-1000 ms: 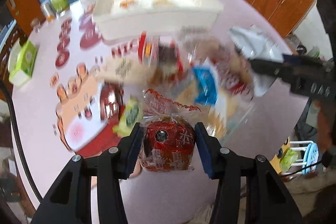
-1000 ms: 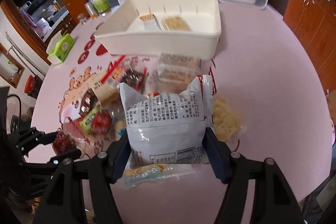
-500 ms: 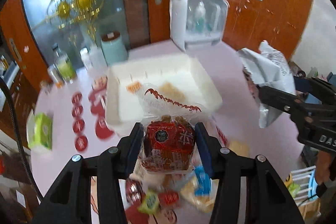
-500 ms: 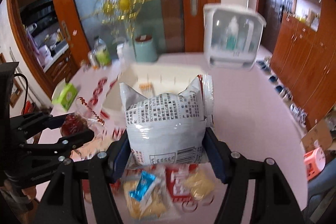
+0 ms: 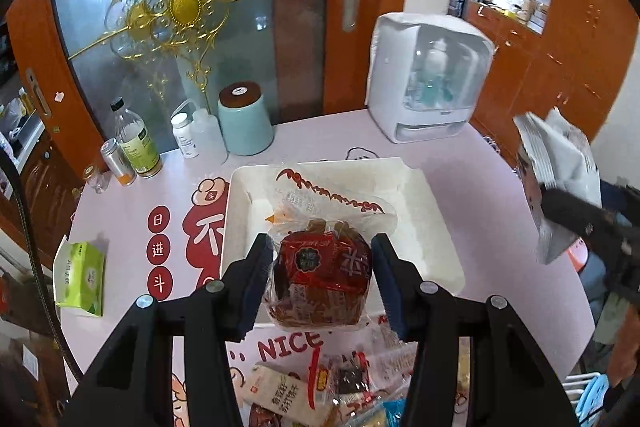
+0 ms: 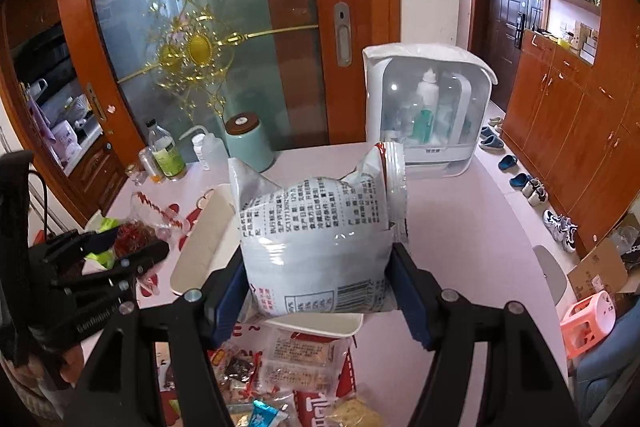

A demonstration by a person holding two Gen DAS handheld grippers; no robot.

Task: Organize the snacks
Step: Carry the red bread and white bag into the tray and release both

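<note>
Both tools grip snacks; only right view shows shoes (image 6: 520, 181).

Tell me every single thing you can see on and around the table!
red snack pack: one, red in clear wrap, held above the tray
white snack bag: one, white with black print, held above the tray
tray: one, white, middle of the table
snack pile: several, mixed colours, near table edge
table: one, pink with red cartoon prints
jar: one, pale green with brown lid, far edge
bottles: several, clear or white, left of the jar
tissue box: one, green, left edge
white cabinet: one, far right
left gripper: black, blue pads
right gripper: black, blue pads
</note>
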